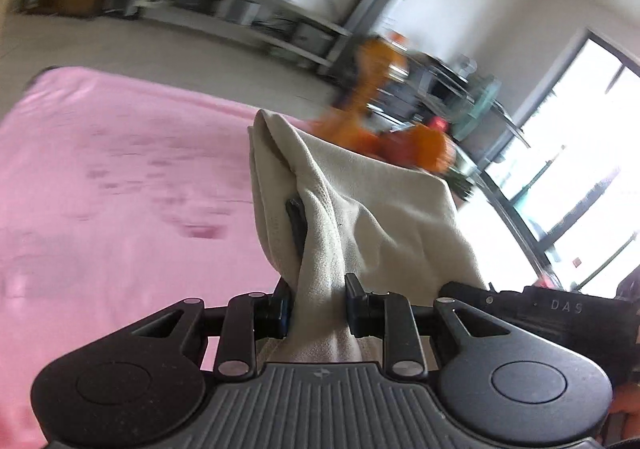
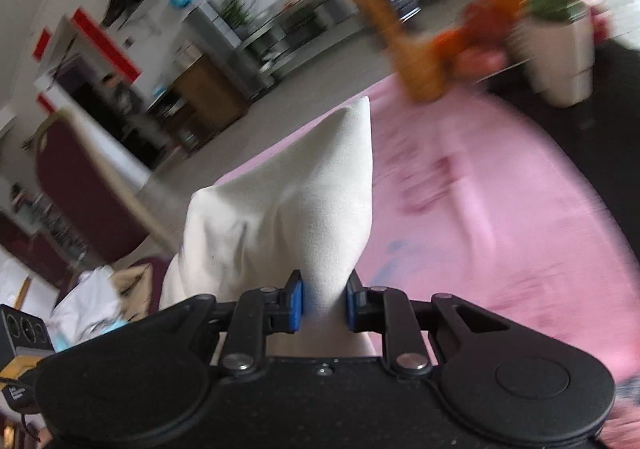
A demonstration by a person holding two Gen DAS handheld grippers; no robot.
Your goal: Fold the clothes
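Note:
A cream-white garment [image 1: 360, 209] is bunched between the fingers of my left gripper [image 1: 318, 309], which is shut on it and holds it above the pink cloth-covered table [image 1: 120, 177]. The fabric wraps over the fingers and hides their tips. In the right wrist view my right gripper [image 2: 324, 305] is shut on another part of the same cream-white garment [image 2: 296, 201], which stands up in a peak above the pink table cloth [image 2: 480, 217]. Both views are blurred by motion.
An orange giraffe toy [image 2: 404, 37] and a white planter [image 2: 560, 53] stand at the table's far edge. The orange toys also show in the left wrist view [image 1: 400, 121]. A dark red chair [image 2: 80, 185] is to the left. Shelves and windows lie beyond.

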